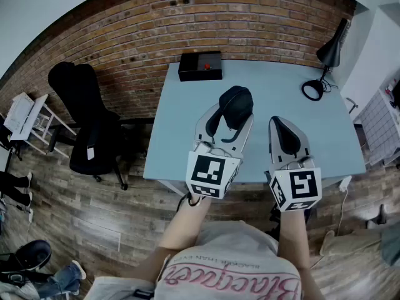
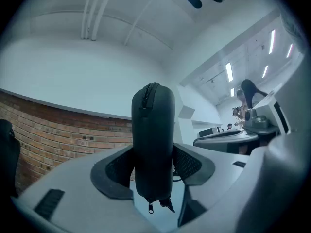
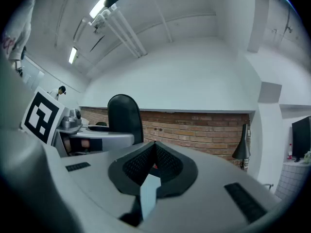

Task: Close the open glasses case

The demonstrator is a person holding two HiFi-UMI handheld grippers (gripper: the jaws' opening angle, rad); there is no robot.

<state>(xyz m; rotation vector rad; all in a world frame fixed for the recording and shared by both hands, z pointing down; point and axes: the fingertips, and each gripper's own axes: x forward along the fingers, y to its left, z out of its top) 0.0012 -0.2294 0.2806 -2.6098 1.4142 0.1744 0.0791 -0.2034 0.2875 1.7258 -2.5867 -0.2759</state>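
The glasses case [image 1: 235, 107], dark and rounded, sits near the middle of the head view, over the pale blue table [image 1: 181, 142]. Our left gripper [image 1: 230, 122] has it clamped. Our right gripper [image 1: 281, 125] is just to its right, apart from it. A black box [image 1: 200, 65] lies at the table's far edge and a lamp [image 1: 325, 58] stands at upper right.

In the left gripper view the case stands upright at centre with both jaws pressed on its sides. Its halves meet along the zip, and zip pulls [image 2: 159, 206] hang at the bottom.

In the right gripper view the jaws are together with nothing between them, and the case shows at centre left.
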